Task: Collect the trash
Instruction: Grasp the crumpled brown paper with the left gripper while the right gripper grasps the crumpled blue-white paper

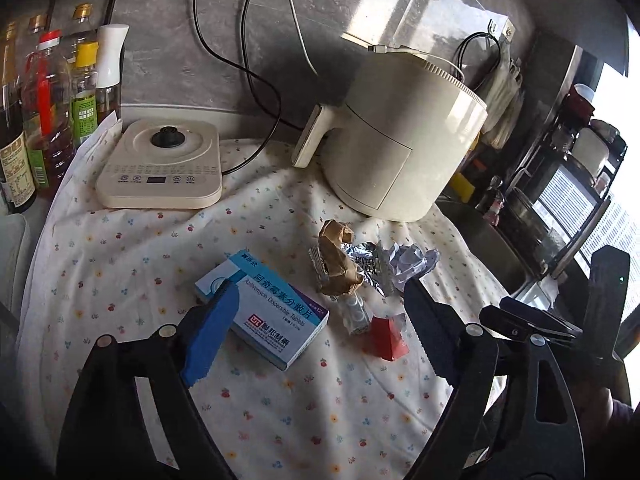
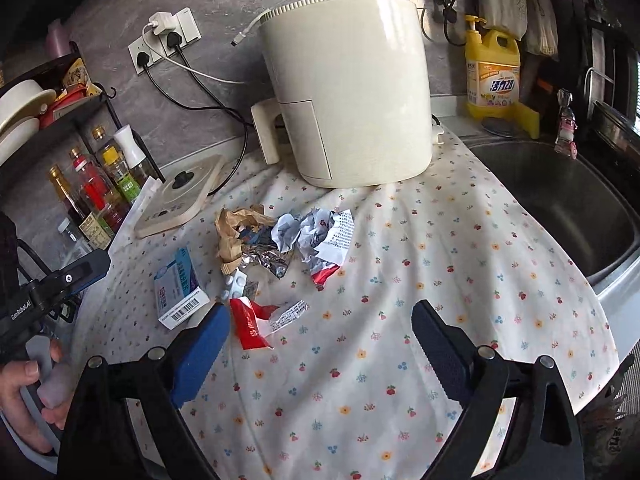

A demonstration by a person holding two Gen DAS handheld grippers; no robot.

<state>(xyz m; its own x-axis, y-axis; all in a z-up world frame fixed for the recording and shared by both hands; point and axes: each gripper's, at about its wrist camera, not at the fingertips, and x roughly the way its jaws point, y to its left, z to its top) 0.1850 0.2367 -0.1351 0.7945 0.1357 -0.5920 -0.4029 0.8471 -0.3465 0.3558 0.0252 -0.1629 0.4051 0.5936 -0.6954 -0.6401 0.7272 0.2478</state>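
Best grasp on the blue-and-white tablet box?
The tablet box lies flat on the floral cloth, clear of the wrapper pile. Probably come from above with the left gripper and close the fingers across its two long edges, mid-length.

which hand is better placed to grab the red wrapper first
Likely the right: the red wrapper lies just off the right gripper near its left fingertip, while the left gripper spans the medicine box too.

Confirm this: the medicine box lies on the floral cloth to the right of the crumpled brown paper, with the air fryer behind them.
Wrong side. In the right wrist view the medicine box lies left of the crumpled brown paper, on the floral cloth, with the air fryer behind.
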